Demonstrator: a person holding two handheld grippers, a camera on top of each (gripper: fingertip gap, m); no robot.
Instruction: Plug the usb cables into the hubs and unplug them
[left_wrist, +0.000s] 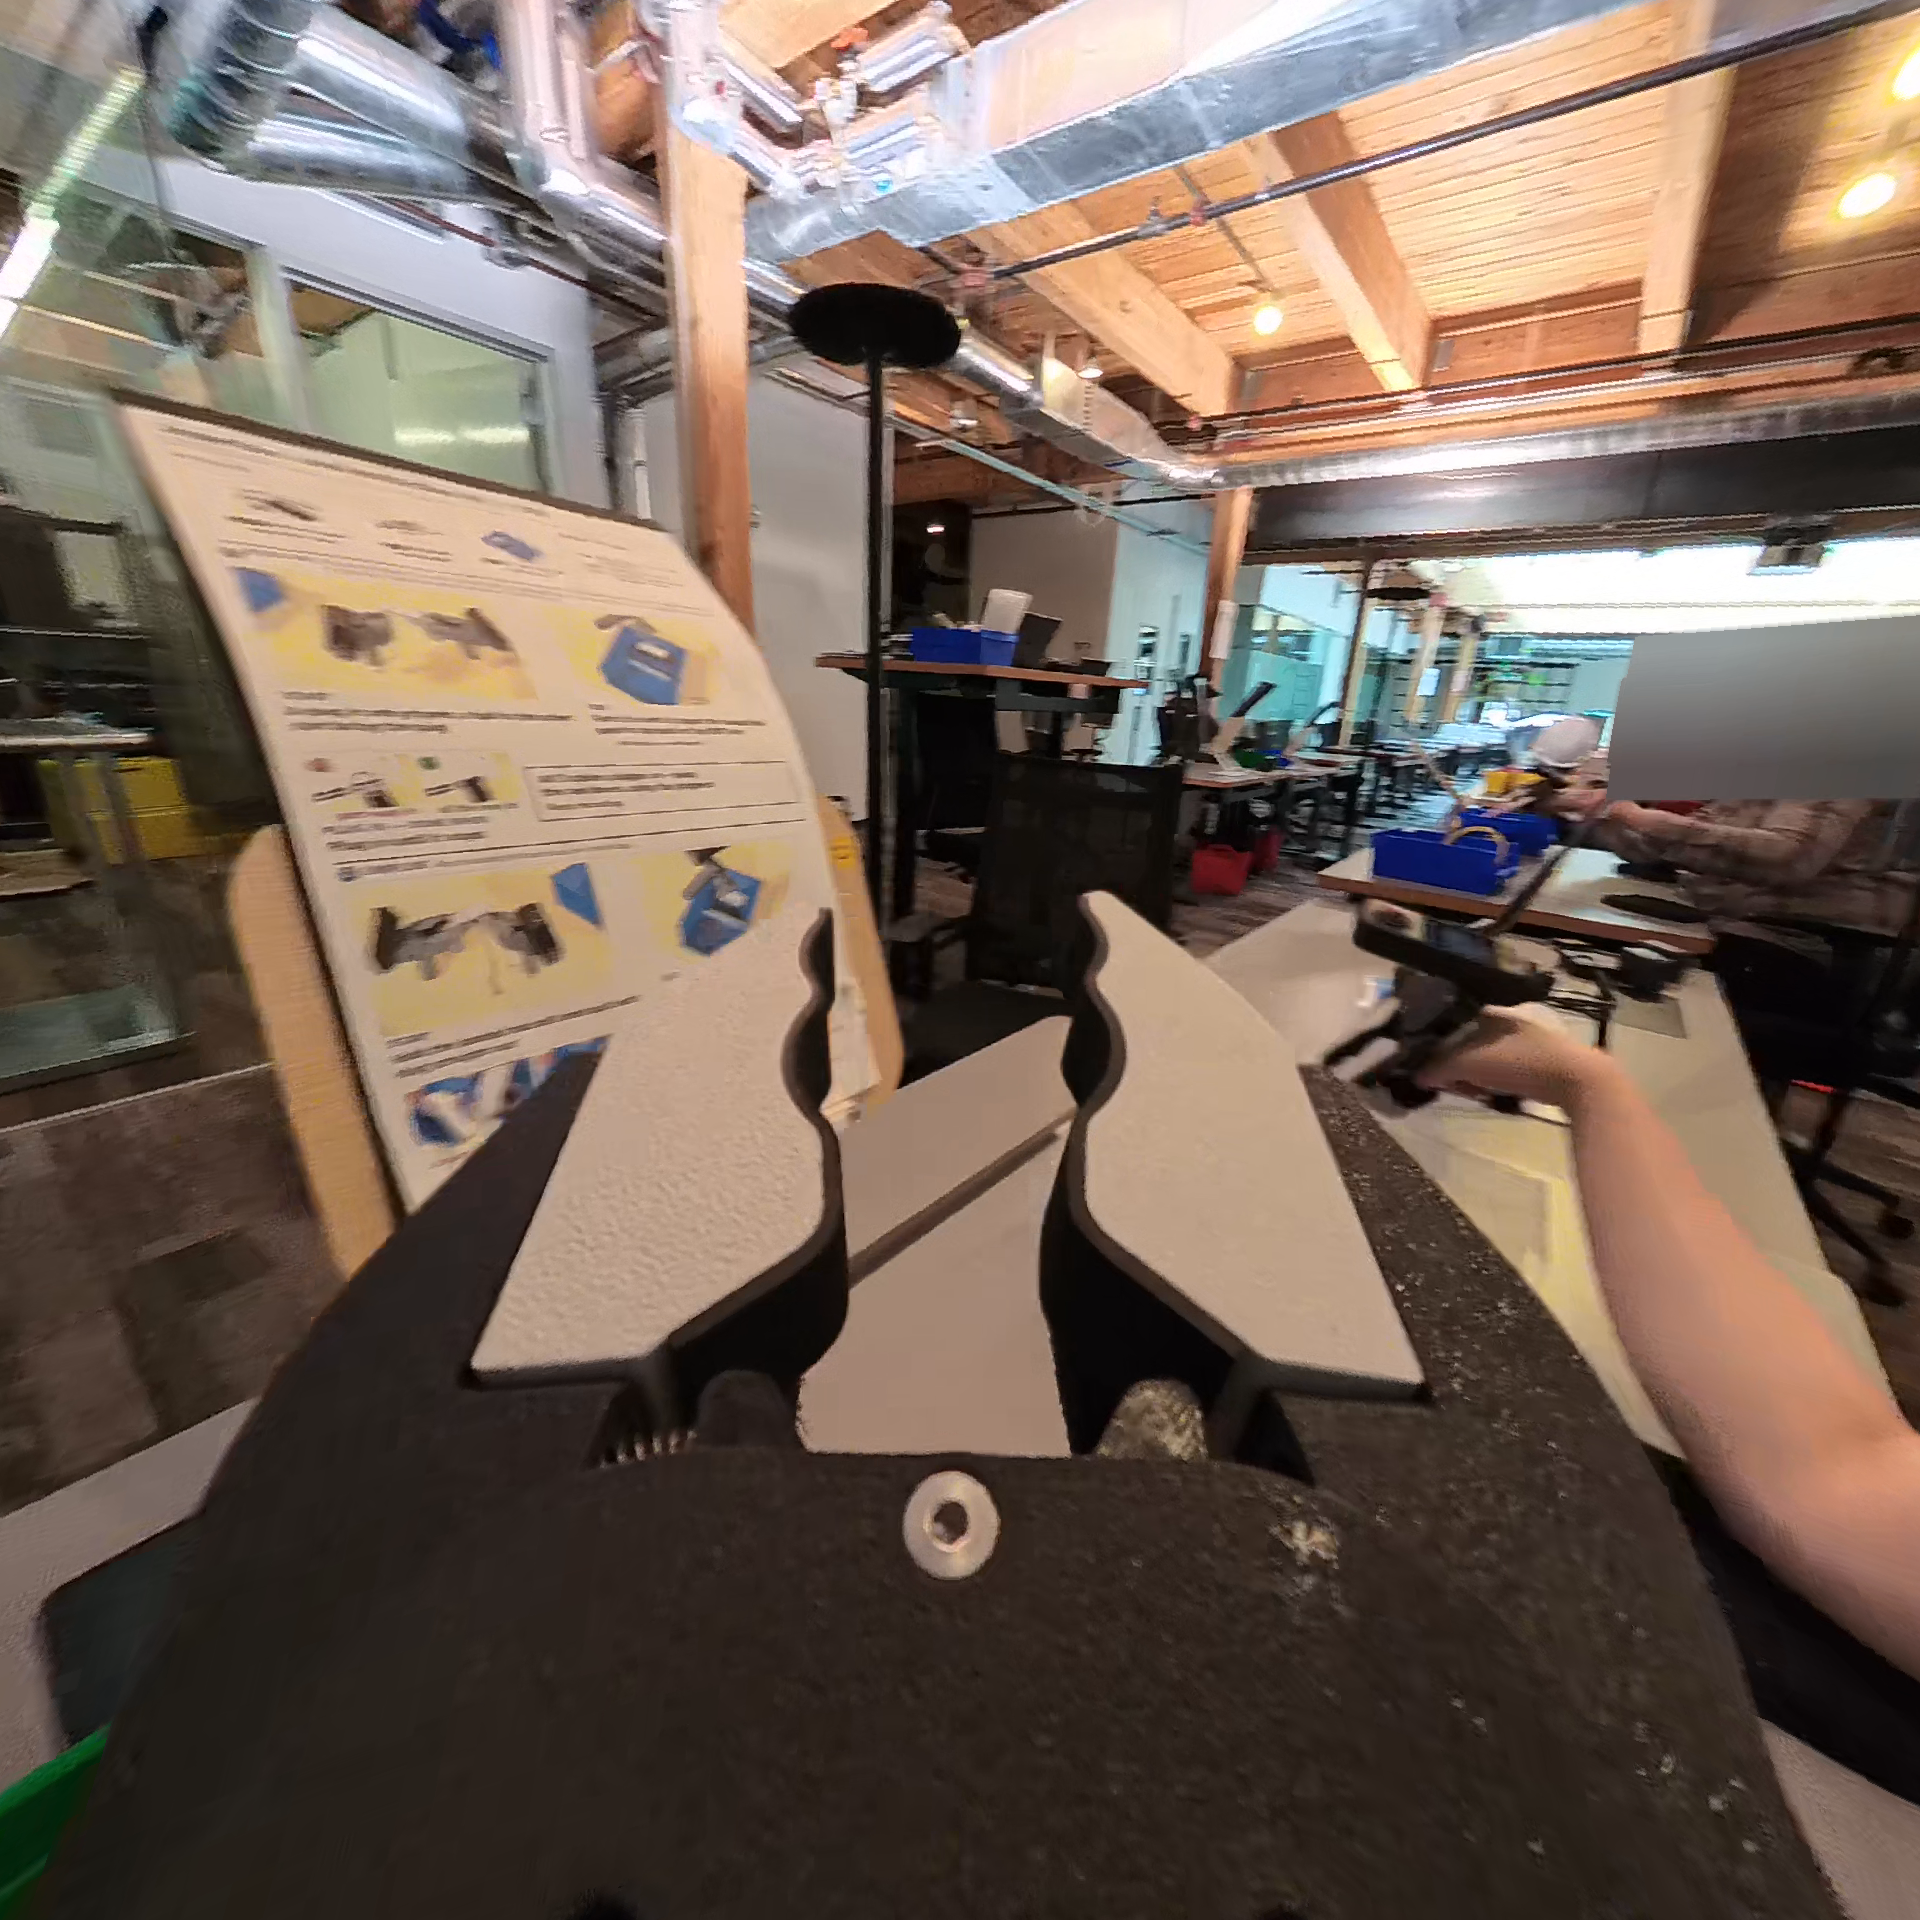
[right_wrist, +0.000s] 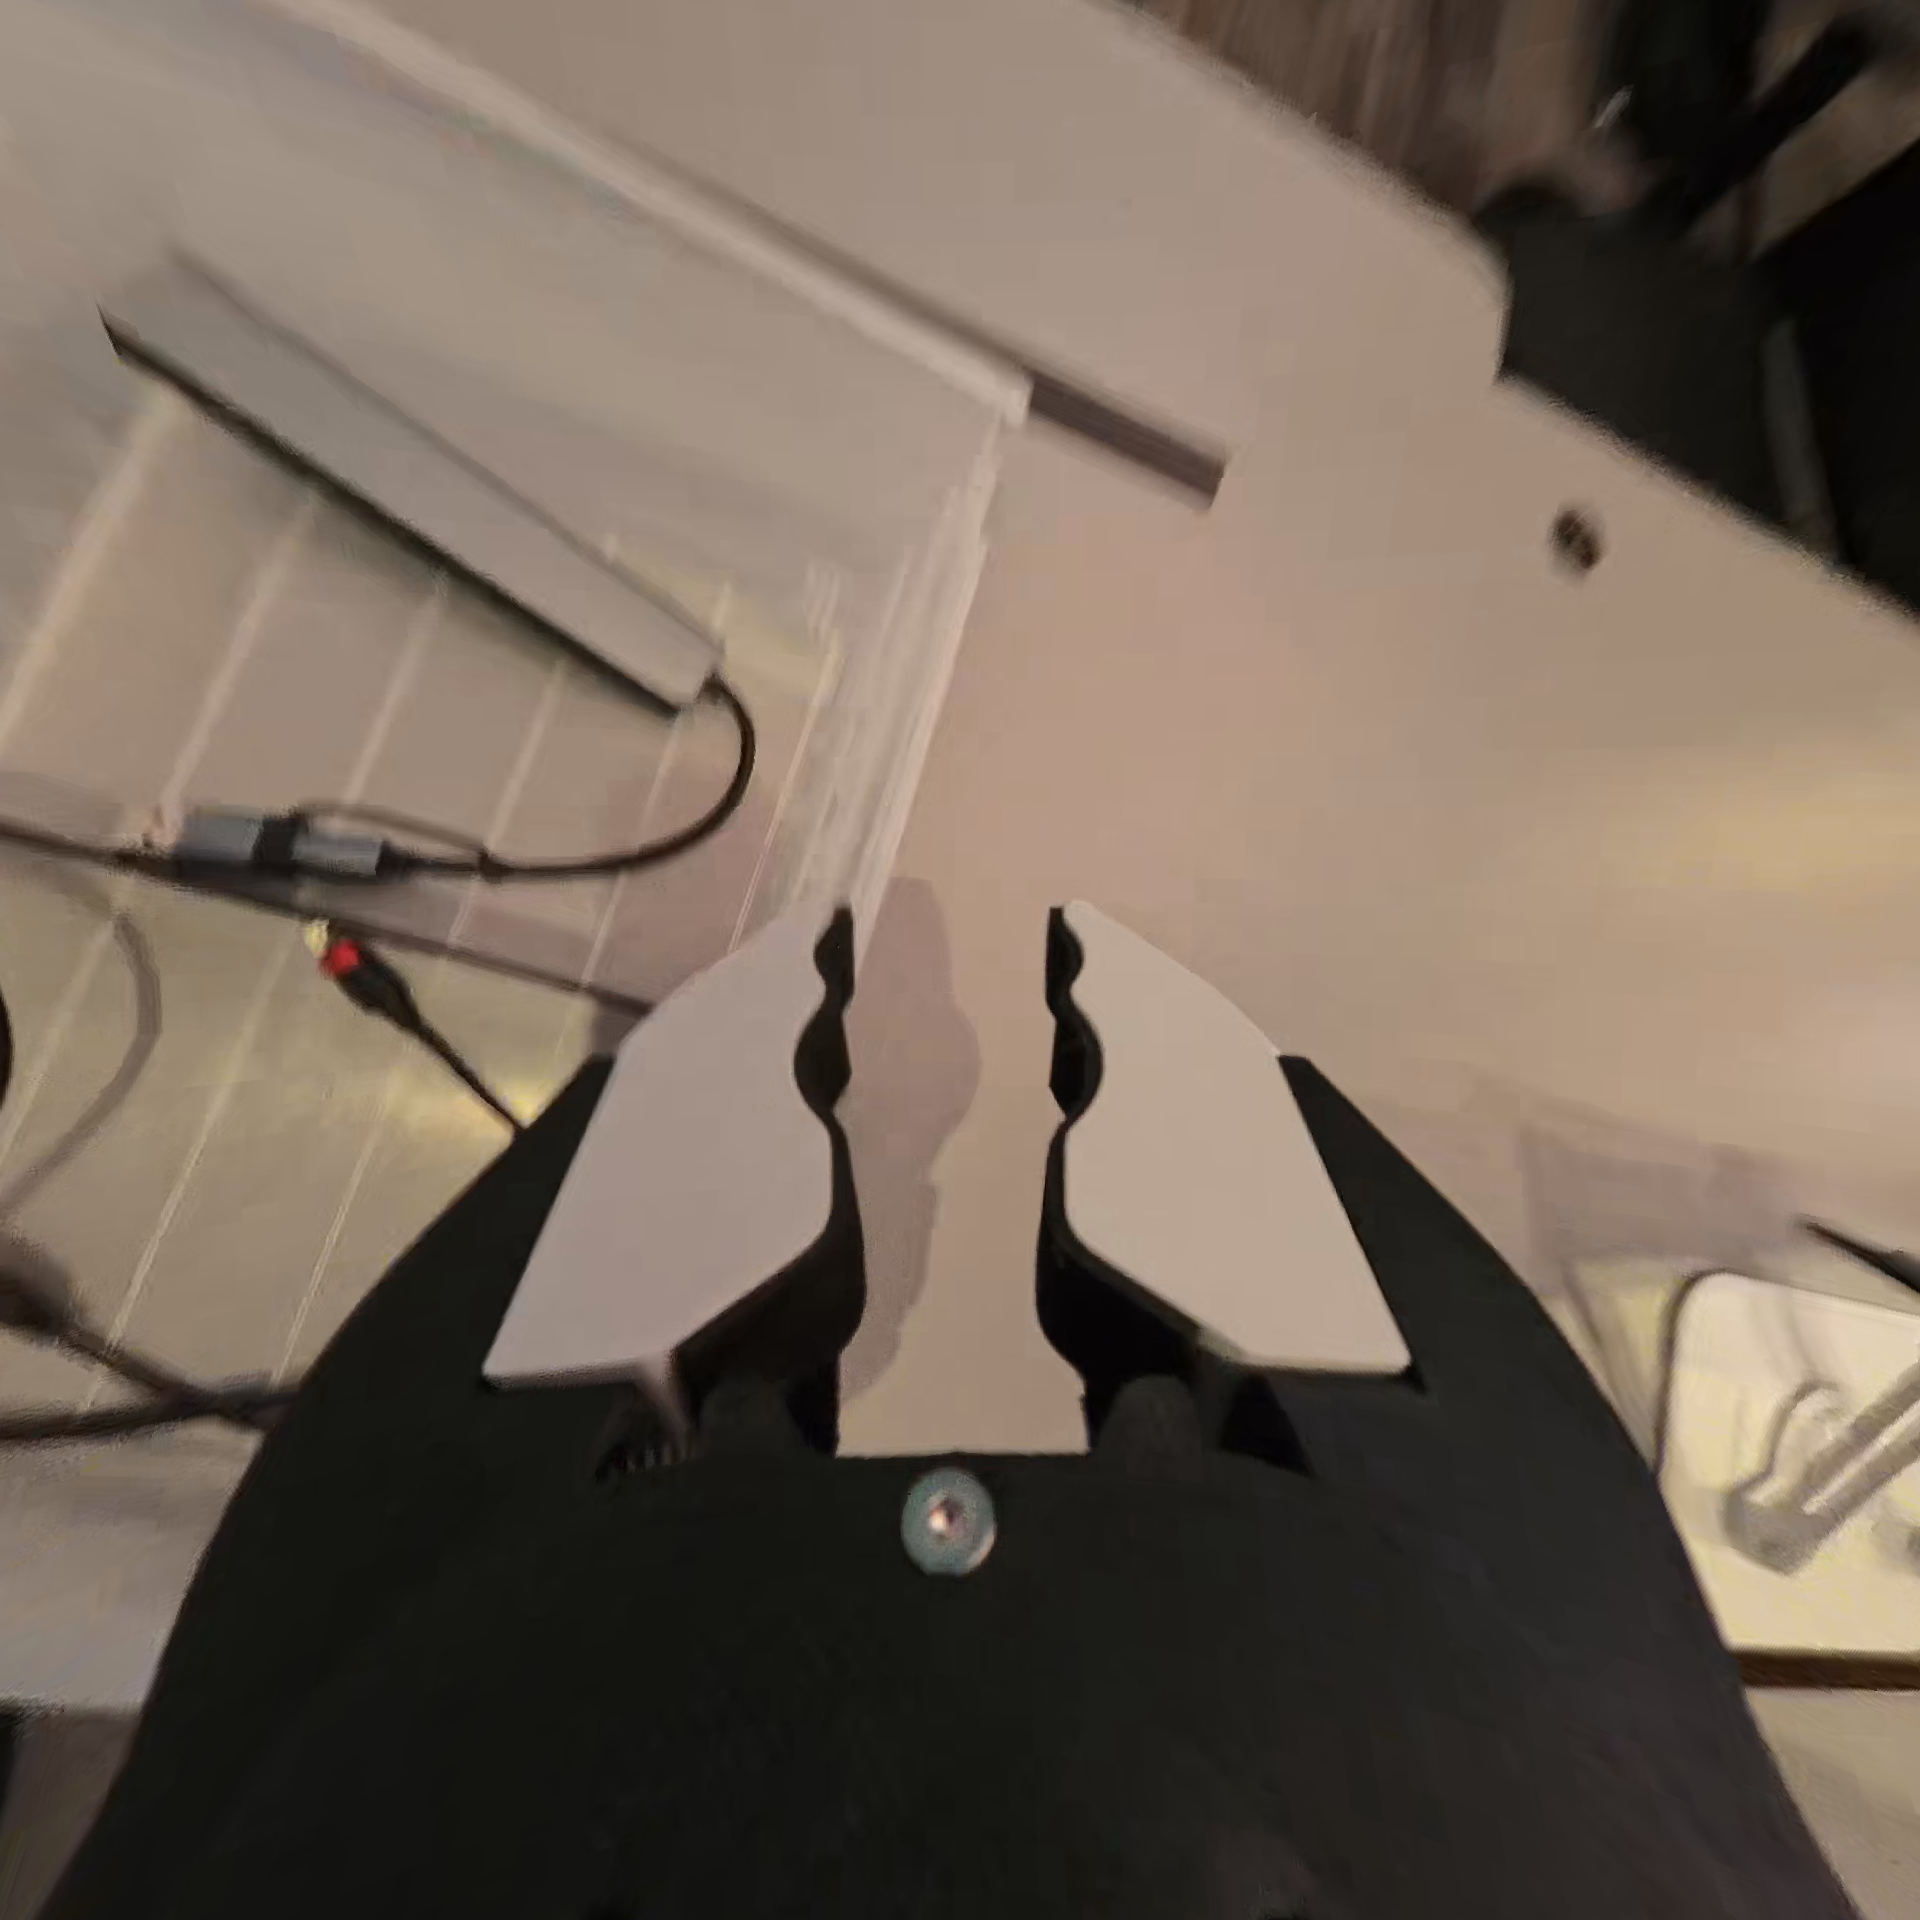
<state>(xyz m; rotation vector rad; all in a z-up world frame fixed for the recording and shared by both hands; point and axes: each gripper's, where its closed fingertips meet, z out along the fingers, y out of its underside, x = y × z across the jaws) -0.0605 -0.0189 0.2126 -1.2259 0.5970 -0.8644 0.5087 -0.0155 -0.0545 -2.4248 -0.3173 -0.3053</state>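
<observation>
My left gripper (left_wrist: 951, 914) is open and empty, raised and pointing out over the room, with no hub or cable in its view. My right gripper (right_wrist: 951, 920) is open and empty, pointing down at the white table (right_wrist: 1351, 779). In the blurred right wrist view a long grey USB hub (right_wrist: 416, 499) lies at the upper left on a clear ribbed tray (right_wrist: 520, 790). Its dark cable (right_wrist: 675, 821) curves to a grey connector joint (right_wrist: 281, 842). A black cable with a red plug (right_wrist: 343, 961) lies just left of my left finger. The other gripper (left_wrist: 1444, 977) shows in the left wrist view, held in a hand.
An instruction board (left_wrist: 499, 790) stands close at the left. A black floor lamp (left_wrist: 878, 644) and mesh chair (left_wrist: 1081, 852) stand behind the table. A person sits at a far desk with blue bins (left_wrist: 1444, 857). A white tray with metal parts (right_wrist: 1797, 1455) lies at the right. Tip to tip, the grippers are about 65 cm apart. From the right gripper's tips to the grey connector joint (right_wrist: 281, 842) is close to 15 cm. The long grey USB hub (right_wrist: 416, 499) lies some 15 cm from my right tips, 55 cm from my left tips.
</observation>
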